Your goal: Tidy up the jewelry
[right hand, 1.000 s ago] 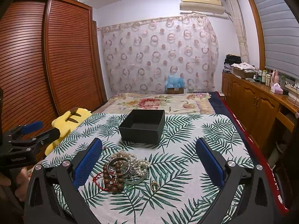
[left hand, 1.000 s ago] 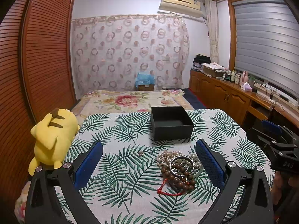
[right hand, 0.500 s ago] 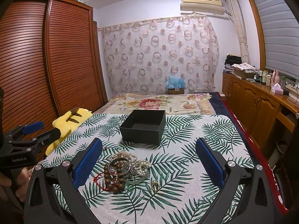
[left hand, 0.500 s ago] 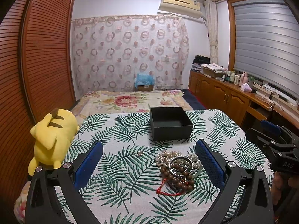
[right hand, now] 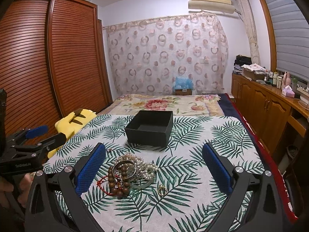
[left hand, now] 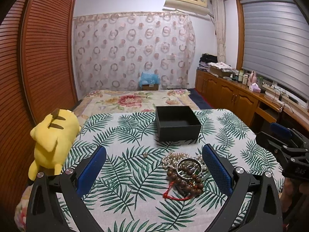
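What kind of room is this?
Most likely a bedroom in someone's home. There is a bed with a flowery cover, a big wooden wardrobe along one wall, and a yellow soft toy lying beside the leafy cloth.

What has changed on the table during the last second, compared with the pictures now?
Nothing visibly changed. The left gripper and right gripper hover open above the jewelry pile, holding nothing. The black box stands empty behind it, and the gold ring lies beside the pile.
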The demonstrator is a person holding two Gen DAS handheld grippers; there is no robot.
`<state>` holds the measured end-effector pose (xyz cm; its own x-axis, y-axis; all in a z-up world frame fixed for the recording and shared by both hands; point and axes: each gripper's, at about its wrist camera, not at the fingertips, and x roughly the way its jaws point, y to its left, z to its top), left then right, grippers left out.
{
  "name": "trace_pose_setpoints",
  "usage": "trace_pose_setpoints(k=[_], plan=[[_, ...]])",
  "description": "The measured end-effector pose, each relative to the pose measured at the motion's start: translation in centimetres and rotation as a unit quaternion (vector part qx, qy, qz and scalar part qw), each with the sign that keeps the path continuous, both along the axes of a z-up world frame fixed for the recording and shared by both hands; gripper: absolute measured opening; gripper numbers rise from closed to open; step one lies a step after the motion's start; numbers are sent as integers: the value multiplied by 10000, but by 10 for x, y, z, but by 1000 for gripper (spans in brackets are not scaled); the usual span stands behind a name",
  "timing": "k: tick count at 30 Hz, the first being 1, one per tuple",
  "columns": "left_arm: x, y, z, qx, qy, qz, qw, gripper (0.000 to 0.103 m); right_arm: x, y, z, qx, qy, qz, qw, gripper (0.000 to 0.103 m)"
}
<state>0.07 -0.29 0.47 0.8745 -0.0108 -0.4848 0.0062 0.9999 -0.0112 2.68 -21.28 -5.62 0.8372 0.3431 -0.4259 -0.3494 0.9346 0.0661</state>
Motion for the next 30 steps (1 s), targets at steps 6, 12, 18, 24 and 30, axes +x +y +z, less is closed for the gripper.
trace_pose_setpoints(k=[6,12,18,24,30], plan=[[9,9,-16,-42,227,-17,9997,96,13,16,-17,-21,154,184,9997,101],[17,17,-33,-53,475,-117,9988,96,28,42,-30,-197,312,417,9984,98],[19,27,-48,-114,641,-276,9975,96,42,77,-45,-524,514,758,9944,86],[20,40,-60,-158,783,-289,9964,96,68,103,-60,-702,958,1096,9869,63],[22,48,-75,-198,946,-296,9949,96,92,125,-70,-799,1425,1373,9770,35]])
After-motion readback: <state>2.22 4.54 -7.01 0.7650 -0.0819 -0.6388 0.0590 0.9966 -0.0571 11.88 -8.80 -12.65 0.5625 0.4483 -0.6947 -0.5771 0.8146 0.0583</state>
